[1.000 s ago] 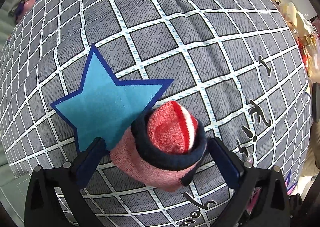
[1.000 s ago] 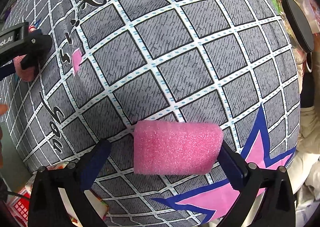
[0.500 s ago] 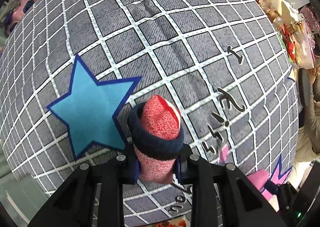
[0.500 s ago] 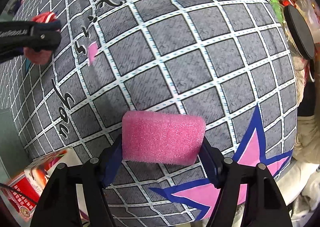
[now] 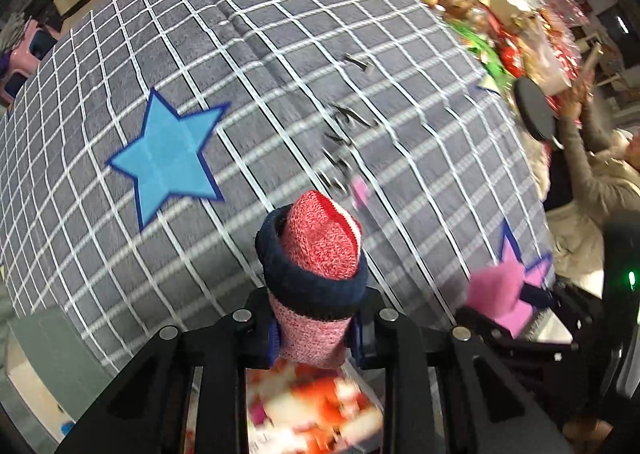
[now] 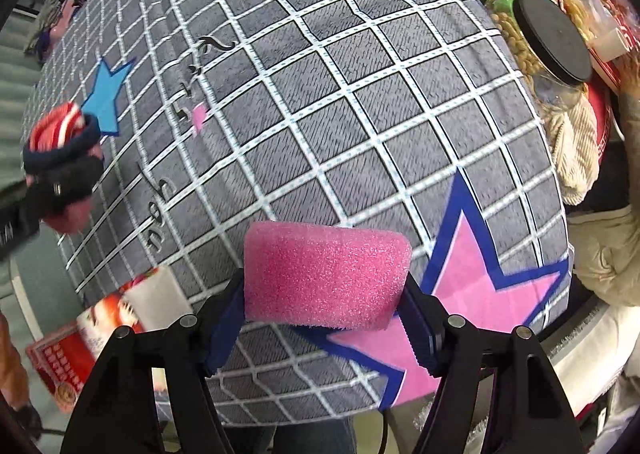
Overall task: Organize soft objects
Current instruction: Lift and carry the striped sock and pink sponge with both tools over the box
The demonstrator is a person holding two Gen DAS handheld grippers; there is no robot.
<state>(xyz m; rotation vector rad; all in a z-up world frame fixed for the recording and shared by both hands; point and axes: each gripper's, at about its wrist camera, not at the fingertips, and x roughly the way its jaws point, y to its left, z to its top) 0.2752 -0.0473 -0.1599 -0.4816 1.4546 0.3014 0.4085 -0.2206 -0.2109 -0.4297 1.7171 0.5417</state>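
My left gripper is shut on a rolled red and pink sock with a navy cuff, lifted above the grey checked cushion. The sock also shows at the far left of the right wrist view. My right gripper is shut on a pink foam block, held above the cushion's near edge beside a pink star print. The block also shows at the right of the left wrist view.
A small pink scrap lies on the cushion by the printed lettering. A red and white box sits below the cushion's left edge. A jar with a black lid and cluttered packets stand at the right.
Both grippers closed, the left on the sock and the right on the foam block, and lifted them off the cushion, pulling back toward the near edge.
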